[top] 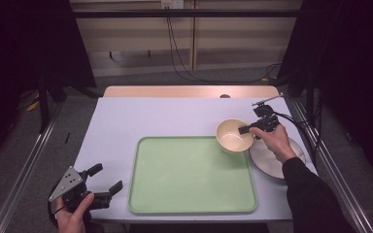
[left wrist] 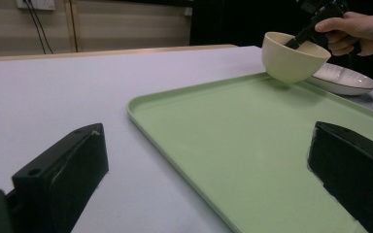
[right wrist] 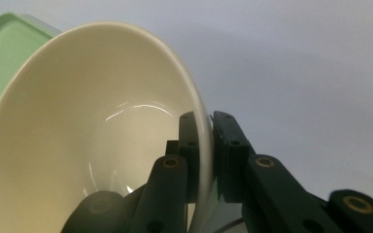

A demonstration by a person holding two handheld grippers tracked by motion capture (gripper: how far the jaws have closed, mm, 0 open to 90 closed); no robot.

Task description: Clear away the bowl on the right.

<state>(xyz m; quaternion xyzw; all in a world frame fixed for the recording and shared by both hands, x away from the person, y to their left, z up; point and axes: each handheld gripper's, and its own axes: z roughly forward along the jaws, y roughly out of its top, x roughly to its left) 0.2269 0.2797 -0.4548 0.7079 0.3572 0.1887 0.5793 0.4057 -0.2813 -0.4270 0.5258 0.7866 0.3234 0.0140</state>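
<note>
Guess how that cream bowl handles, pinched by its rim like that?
The bowl is probably rigid, glossy ceramic, so it may slip between the right gripper jaws. One-sided rim grip likely lets it tilt. Likely chips if dropped on the tray.

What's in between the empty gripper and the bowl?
In the high view, the green tray lies between the left gripper and the bowl; it is bare.

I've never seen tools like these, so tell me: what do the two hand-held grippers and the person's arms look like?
Both are black, with two blocky jaws. The left gripper carries a grey three-cornered plate dotted with small holes. The right gripper has a black cable trailing away; round brass-coloured pivots show on its linkages in its own view. The right arm wears a dark long sleeve.
</note>
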